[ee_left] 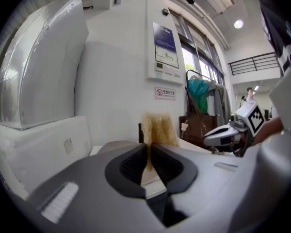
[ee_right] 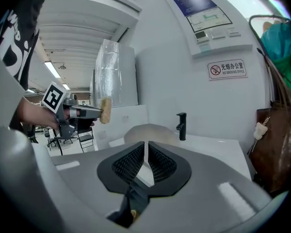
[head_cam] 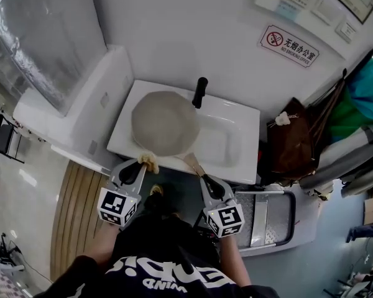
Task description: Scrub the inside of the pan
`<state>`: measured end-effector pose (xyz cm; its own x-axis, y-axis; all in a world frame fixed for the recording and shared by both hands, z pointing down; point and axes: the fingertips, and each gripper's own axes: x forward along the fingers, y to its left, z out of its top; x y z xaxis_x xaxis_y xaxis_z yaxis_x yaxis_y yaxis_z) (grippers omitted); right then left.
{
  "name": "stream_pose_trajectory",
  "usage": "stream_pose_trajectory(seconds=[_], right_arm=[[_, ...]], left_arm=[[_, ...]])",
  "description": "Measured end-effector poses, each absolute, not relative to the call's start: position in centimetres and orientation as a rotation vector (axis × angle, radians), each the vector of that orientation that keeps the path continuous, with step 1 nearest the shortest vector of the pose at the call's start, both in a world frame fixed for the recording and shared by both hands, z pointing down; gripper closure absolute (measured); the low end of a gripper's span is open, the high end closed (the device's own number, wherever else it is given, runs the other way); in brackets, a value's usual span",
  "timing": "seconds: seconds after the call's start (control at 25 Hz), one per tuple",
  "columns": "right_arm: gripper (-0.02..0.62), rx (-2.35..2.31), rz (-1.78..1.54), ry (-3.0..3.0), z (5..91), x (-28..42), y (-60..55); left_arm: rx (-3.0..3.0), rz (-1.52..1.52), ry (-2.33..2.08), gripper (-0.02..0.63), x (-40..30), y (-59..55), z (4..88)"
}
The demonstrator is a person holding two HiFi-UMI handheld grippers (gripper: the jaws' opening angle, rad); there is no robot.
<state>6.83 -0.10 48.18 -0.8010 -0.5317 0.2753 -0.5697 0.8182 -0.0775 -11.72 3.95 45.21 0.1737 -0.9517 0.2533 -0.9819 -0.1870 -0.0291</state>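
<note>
White wall with a no-smoking sign (head_cam: 289, 45), and a white sink (head_cam: 236, 113) set against it. There's a black tap (head_cam: 200, 92) at the back edge and a brown bag (head_cam: 292, 135) off to the right. The pan (head_cam: 165, 121) is over the left part of the sink, just in front of the tap. It's round, pale matte grey with no visible marks, and its tan wooden handle (head_cam: 192, 162) runs back toward the person on the right. The right gripper (head_cam: 205, 180) is at the sink's near edge, pointing toward the wall, with its jaws closed on the end of that handle; in its own view only a thin light sliver shows between the pads. The left gripper (head_cam: 138, 164) sits beside it at about the same level, aimed the same way, at the pan's near-left rim. Its jaws are pinched on a fuzzy tan scrub pad (head_cam: 149, 161) that sticks out past the tips. The pad is right at the pan's rim, but I can't tell whether it's touching. The two grippers are near each other but not touching.
</note>
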Motion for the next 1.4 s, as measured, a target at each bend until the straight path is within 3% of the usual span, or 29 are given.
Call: stream_pose_trajectory(seconds=[0.2, 0.32, 0.36, 1.4], right_arm=[[0.505, 0.874, 0.234, -2.725, 48.6, 6.1, -2.5], [0.348, 0.926, 0.234, -2.719, 48.6, 5.6, -4.0], [0.328, 0.923, 0.241, -2.72, 48.7, 5.2, -4.3], [0.333, 0.601, 0.332, -2.231, 64.3, 2.4, -7.3]], left_arm=[[2.318, 0.313, -1.865, 0.581, -12.2, 1.4, 45.5], [2.32, 0.318, -1.842, 0.581, -12.8, 0.4, 46.1], [2.319, 0.319, -1.835, 0.581, -13.0, 0.1, 46.3], [2.262, 0.356, -1.738, 0.581, -14.7, -1.3, 49.5]])
